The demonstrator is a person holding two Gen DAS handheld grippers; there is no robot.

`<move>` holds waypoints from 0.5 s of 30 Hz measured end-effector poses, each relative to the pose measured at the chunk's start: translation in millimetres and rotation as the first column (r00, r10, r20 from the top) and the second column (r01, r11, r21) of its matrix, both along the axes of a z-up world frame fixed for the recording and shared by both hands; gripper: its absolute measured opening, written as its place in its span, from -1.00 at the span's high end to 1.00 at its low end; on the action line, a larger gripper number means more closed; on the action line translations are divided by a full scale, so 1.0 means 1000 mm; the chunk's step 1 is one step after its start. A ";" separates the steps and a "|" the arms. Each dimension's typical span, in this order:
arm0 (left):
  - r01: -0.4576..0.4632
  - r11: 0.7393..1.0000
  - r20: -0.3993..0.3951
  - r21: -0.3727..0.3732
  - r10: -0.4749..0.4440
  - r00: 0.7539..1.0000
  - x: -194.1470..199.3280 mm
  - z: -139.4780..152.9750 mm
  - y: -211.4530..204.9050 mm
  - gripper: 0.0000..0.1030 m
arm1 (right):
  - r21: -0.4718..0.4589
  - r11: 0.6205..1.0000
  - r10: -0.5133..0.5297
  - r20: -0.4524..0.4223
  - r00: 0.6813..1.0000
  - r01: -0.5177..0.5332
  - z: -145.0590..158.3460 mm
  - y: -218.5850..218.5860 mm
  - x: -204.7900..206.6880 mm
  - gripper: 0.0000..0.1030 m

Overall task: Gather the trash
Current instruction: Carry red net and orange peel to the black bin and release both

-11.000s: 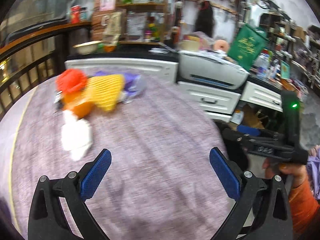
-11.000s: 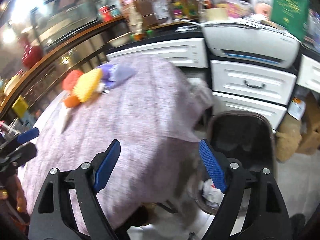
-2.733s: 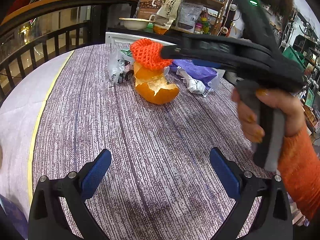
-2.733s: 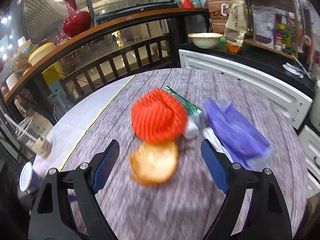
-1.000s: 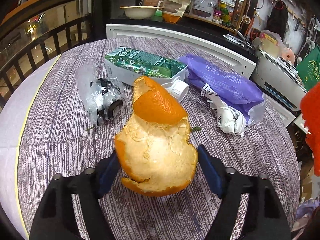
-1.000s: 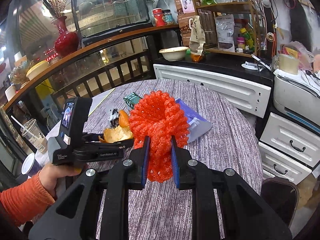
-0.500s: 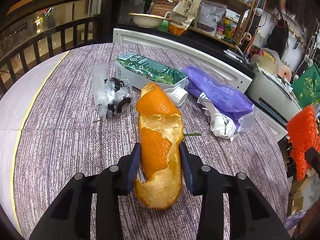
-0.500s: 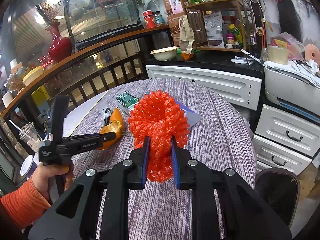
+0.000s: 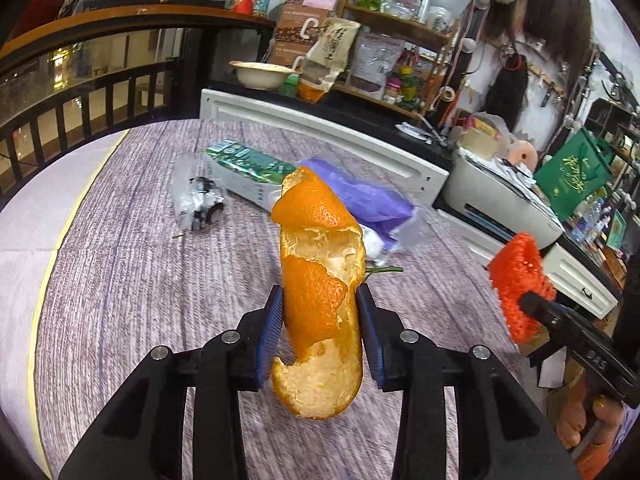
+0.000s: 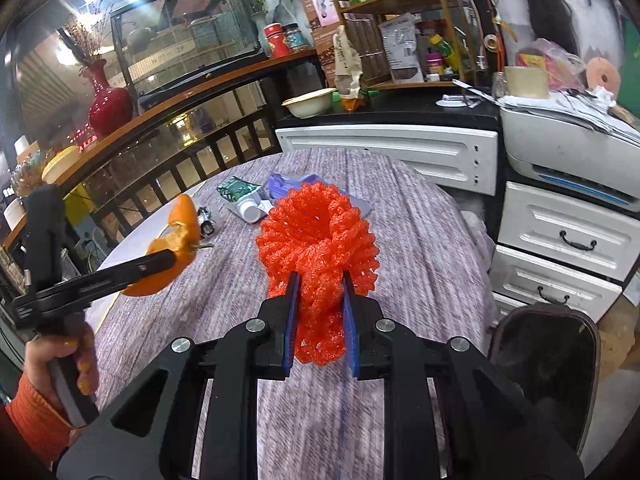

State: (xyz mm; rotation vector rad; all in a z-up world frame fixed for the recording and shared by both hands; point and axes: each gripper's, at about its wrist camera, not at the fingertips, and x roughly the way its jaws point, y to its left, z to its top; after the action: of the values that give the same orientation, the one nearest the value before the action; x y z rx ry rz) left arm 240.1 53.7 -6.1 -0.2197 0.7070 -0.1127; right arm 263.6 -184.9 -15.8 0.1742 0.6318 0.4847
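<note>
My left gripper [image 9: 320, 320] is shut on a big piece of orange peel [image 9: 320, 280], lifted clear of the round purple-clothed table [image 9: 140, 300]. The right wrist view shows the same orange peel [image 10: 176, 248] held up at the left. My right gripper [image 10: 318, 312] is shut on a red foam fruit net [image 10: 316, 248], which also shows at the right of the left wrist view as the red net [image 9: 518, 280]. On the table lie a green carton [image 9: 244, 168], a purple bag [image 9: 368, 200] and a crumpled clear wrapper [image 9: 198, 202].
A dark trash bin [image 10: 548, 364] stands on the floor beside the table at the lower right. White drawers [image 10: 560, 248] and a printer [image 10: 560, 140] stand behind it. A black railing [image 9: 60, 108] runs along the table's far left. A hand in an orange sleeve [image 10: 36, 412] holds the left gripper.
The left gripper's jaws closed on the orange peel and lifted it off the table. The right gripper carried the red net toward the right, nearer the bin.
</note>
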 end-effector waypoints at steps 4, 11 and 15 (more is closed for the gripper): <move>0.043 0.999 0.012 -0.011 -0.043 0.999 -0.010 0.002 -0.018 0.29 | -0.004 0.999 -0.033 -0.009 0.999 0.033 -0.007 -0.020 -0.010 0.61; 0.120 0.993 0.051 -0.005 -0.120 0.991 -0.024 0.007 -0.057 0.29 | 0.016 0.993 -0.120 -0.050 0.992 0.120 -0.023 -0.063 -0.027 0.61; 0.174 0.985 0.057 -0.016 -0.173 0.983 -0.026 0.007 -0.080 0.29 | 0.016 0.983 -0.181 -0.085 0.980 0.183 -0.037 -0.089 -0.038 0.61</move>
State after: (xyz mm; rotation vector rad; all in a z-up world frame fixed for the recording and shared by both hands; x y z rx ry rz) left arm 214.2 -26.4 0.8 -0.1745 0.6695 -0.2919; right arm 225.4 -274.3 -52.3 0.2735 0.6845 0.3097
